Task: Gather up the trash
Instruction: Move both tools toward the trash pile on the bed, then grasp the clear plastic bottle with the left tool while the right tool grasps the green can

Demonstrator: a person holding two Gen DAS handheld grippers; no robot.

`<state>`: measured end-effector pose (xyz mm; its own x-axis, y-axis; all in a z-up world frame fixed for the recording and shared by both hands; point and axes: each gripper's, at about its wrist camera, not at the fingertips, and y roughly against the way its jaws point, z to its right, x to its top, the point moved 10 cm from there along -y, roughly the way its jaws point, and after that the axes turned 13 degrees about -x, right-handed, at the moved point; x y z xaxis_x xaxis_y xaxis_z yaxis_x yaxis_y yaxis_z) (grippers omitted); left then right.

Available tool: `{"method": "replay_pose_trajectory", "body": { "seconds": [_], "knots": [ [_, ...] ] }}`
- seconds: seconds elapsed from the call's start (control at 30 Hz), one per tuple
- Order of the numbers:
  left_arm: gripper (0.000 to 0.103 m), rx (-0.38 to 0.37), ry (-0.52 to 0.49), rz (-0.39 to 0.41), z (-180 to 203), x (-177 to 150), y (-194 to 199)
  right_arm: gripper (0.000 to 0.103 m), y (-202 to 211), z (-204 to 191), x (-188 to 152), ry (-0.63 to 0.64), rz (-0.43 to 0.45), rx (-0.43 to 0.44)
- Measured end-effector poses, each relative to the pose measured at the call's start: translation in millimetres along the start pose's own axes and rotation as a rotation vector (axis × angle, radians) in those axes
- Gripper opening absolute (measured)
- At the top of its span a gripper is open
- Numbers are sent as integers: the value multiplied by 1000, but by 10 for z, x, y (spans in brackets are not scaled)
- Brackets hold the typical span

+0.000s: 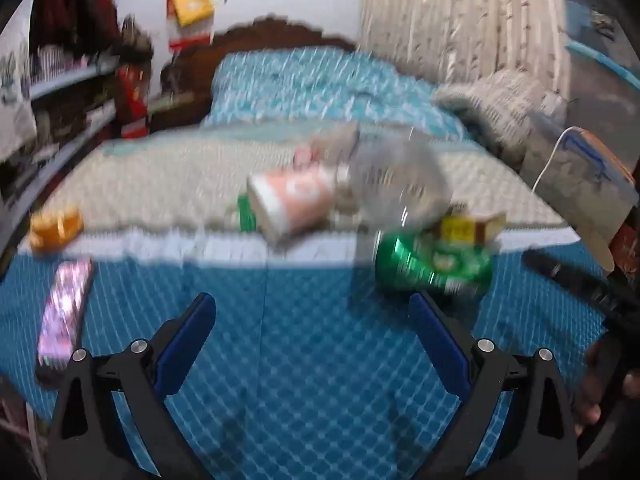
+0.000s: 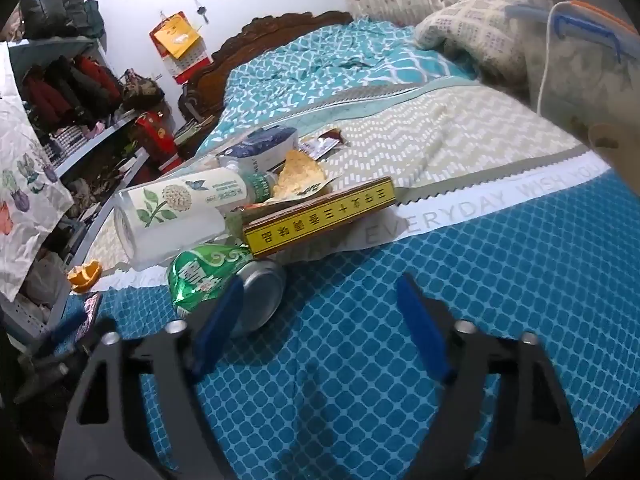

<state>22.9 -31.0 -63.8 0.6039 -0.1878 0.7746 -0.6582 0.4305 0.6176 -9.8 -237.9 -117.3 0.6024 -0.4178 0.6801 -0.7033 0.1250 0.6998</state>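
lying on its side on the bed, the green can is seen in the blurred left wrist view ahead and to the right of the left claw, which is spread wide and holds nothing; a clear bottle and a pink carton lie beyond it. in the right wrist view, the can is found just beside the left finger of the right claw, also released and empty, so this claw is judged nearer; the can's long axis runs toward the lower right. a translucent bag is glimpsed at the upper right; its contents cannot be told.
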Motion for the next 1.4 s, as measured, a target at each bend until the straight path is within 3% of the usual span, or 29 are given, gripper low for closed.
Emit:
{"method": "replay_pose_trajectory", "body": {
  "seconds": [0.07, 0.17, 0.33, 0.4, 0.47, 0.5, 0.53, 0.87, 1.03, 1.27, 1.33, 1.4],
  "knots": [
    [93, -15, -22, 63, 13, 254, 68, 66, -14, -3, -17, -4, -12, 12],
    [94, -85, -33, 71, 129, 577, 56, 66, -40, 28, -17, -19, -22, 11],
    [94, -128, -83, -76, 311, 879, -403, 67, -26, 107, 9, -38, -15, 10],
    [93, -135, -92, -170, 331, 813, -654, 67, -24, 164, 28, -54, -14, 7],
    [81, -185, -58, -259, 336, 663, -869, 67, -23, 212, 35, -67, -15, 2],
    [66, -227, -35, -300, 357, 585, -940, 67, -43, 238, 50, -71, -18, 1],
    [66, -246, -16, -316, 351, 539, -942, 67, -58, 258, 55, -75, -21, 1],
    [66, -342, 71, -197, 0, 250, -392, 67, -358, 245, 104, -125, -120, 60],
    [66, -303, 101, -137, -320, 127, -80, 68, -343, 28, 109, -55, -124, 113],
    [67, -295, 54, -182, -375, -224, -10, 68, -335, -504, -157, 132, -214, 246],
    [79, -306, 35, -216, -329, -333, -40, 68, -416, -556, -215, 115, -267, 276],
    [85, -307, 27, -220, -311, -345, -41, 68, -465, -605, -272, 84, -307, 300]
  ]
}}
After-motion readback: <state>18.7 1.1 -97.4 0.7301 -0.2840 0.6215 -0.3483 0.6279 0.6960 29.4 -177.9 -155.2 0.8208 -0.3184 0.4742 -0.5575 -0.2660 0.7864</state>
